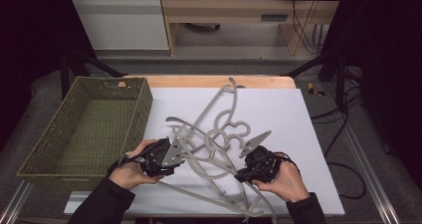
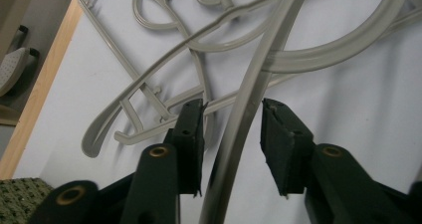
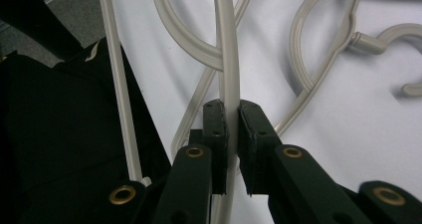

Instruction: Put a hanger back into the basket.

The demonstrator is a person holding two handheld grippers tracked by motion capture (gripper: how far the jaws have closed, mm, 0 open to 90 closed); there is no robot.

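A tangle of pale grey clothes hangers (image 1: 214,134) is lying on the white board (image 1: 298,114) that covers the table, spreading from the far edge down to the near edge, and a person is working at it with a claw in each hand. The left gripper (image 1: 171,157) is sitting near the board's near-left corner, just beside the green woven basket (image 1: 89,129) that is standing off the board's left edge. The right gripper (image 1: 244,171) is sitting toward the middle of the near edge. From above, the claw tips are hard to make out among the bars. The left gripper view is showing more: a curved hanger bar (image 2: 239,129) is running up between the two black pads (image 2: 278,144), with a gap on either side, so the claw is standing apart around it and not pressing. The same view is catching a corner of the basket and the table's wooden edge (image 2: 45,84). The right gripper view is showing its pads (image 3: 215,134) pinched together on a single upright hanger bar (image 3: 228,59), clamped firmly, with a thin straight bar (image 3: 117,94) running beside a dark sleeve (image 3: 59,149).
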